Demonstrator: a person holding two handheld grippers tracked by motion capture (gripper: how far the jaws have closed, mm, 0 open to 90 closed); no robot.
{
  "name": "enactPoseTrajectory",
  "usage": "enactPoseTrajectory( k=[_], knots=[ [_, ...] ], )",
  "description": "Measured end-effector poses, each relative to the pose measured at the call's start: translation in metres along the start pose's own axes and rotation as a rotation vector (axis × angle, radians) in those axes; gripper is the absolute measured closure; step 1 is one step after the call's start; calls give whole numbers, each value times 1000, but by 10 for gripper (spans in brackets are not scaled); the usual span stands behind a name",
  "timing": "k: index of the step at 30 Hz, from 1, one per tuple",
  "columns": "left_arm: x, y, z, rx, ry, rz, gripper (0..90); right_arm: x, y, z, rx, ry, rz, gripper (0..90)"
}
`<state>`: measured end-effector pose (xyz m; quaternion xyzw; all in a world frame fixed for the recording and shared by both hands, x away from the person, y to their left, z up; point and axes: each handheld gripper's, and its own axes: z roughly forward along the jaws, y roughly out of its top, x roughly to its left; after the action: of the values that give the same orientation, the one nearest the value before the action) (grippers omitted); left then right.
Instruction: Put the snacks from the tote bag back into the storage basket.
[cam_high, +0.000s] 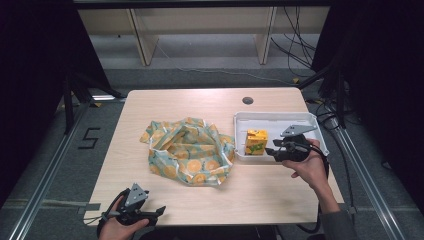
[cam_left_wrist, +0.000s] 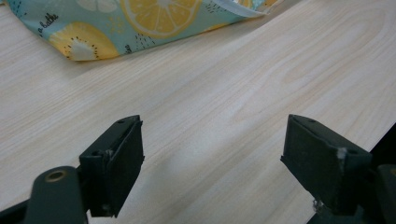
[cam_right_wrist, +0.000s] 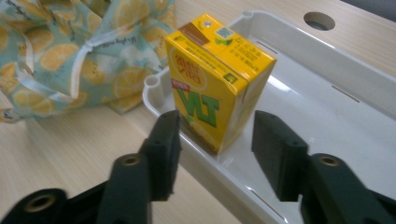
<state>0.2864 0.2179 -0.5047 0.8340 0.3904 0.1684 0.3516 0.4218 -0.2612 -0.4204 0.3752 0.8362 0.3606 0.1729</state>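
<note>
Bench (cam_high: 150, 195) is light wood, and down at its near left edge sits the left claw (cam_high: 159, 210), held in a hand (cam_high: 117, 227) that comes up from the bottom of the high view. In the left gripper view that left claw has its jaws spread wide with nothing but bare wood grain between them, so it's holding nothing. Just past it, toward the middle of the bench, there's a crumpled drawstring bag (cam_high: 190, 150) in teal fabric printed with lemon and orange slices, mouth gaping open, white ribbon along the hem. Right beside the bag, basically touching its edge, is a shallow white tray (cam_high: 280, 120). A yellow juice carton (cam_high: 256, 141) stands upright in the tray's near left corner, green lettering on the front, and in the right gripper view it's tucked close against the tray wall. The right claw (cam_high: 271, 150) comes in from the right, low over the tray's near rim, pointing at the carton. Its jaws are roughly half open and sit either side of the carton's lower corner, with a visible gap on both sides, so it isn't gripping the carton. Further back on the bench there's a round cable hole (cam_high: 247, 100).
</note>
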Motion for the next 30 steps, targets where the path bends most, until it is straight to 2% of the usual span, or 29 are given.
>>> enactPoseTrajectory(
  k=[3, 4, 9, 11, 13, 14, 17, 18, 21, 23, 29, 30],
  knots=[
    [0, 0, 0, -3, 0, -4, 197, 4, 1, 1, -45, -4, 12, 436],
    [-1, 0, 0, -5, -3, -24, 197, 6, 1, 0, -38, 7, 32, 416],
    [-1, 0, 1, -4, -4, -22, 197, 15, 0, 2, -59, 19, 40, 369],
    [0, 0, 0, -2, 1, -1, 197, 19, 1, 1, -45, 25, 51, 355],
    [0, 0, 1, -8, 1, -10, 197, 21, 1, 2, -44, 31, 35, 347],
    [-1, 0, 2, -11, 1, -31, 197, 23, 0, 2, -52, 33, 37, 338],
    [-1, 0, 1, -10, 3, -31, 196, 28, -1, 5, -59, 39, 36, 322],
    [-1, 0, 0, -3, -4, -21, 196, 31, -2, 5, -52, 47, 52, 320],
    [-1, 0, 0, -5, -3, -25, 196, 32, -5, 9, -53, 50, 26, 310],
    [-1, 0, 1, -5, -3, -26, 196, 36, -6, 10, -42, 59, 43, 304],
    [-1, 0, 0, -5, -3, -24, 196, 42, -10, 13, -29, 66, 12, 286],
    [-1, 0, 0, -6, -3, -24, 196, 45, -11, 14, -31, 64, 31, 286]
  ],
)
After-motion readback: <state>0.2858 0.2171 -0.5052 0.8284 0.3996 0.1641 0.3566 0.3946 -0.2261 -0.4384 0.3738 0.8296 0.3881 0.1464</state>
